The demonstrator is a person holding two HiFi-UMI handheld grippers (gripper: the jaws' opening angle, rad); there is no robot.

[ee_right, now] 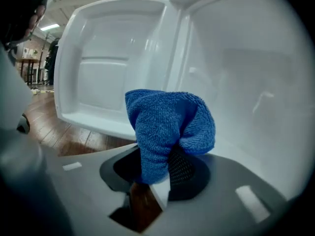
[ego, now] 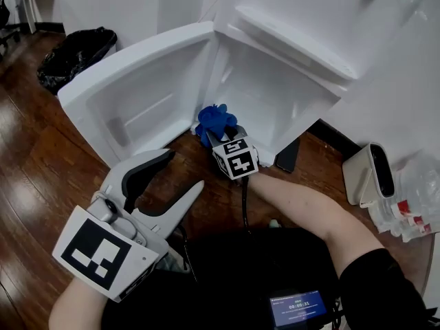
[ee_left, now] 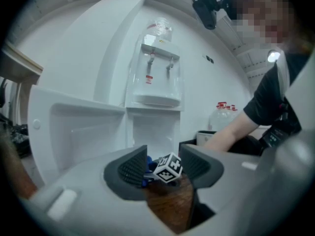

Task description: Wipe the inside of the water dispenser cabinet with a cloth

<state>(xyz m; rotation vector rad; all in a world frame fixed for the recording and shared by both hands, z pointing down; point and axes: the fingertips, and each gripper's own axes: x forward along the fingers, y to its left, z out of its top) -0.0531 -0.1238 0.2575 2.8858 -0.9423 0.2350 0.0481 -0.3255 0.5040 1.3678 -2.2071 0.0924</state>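
Cloth [ee_right: 167, 124] pinched in right gripper [ee_right: 156, 167] jaws, partly hiding their pads, left gripper [ee_left: 165, 170] jaws spread, empty

Cabinet [ego: 278, 98] stands at floor's [ego: 27, 150] far edge, w/ door [ego: 137, 91] swung out to its left. Cloth [ego: 214, 121] at cabinet's btm front lip, in right tool [ee_right: 156, 167]. Left tool [ego: 172, 177] nearer & further left. Bag [ego: 75, 57] behind door, far-left corner.

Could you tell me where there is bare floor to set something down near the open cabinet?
The wooden floor left of the open door, below the black bag, is bare. So is the strip between the left gripper and the door. The right is crowded: a white device and clear plastic packs.
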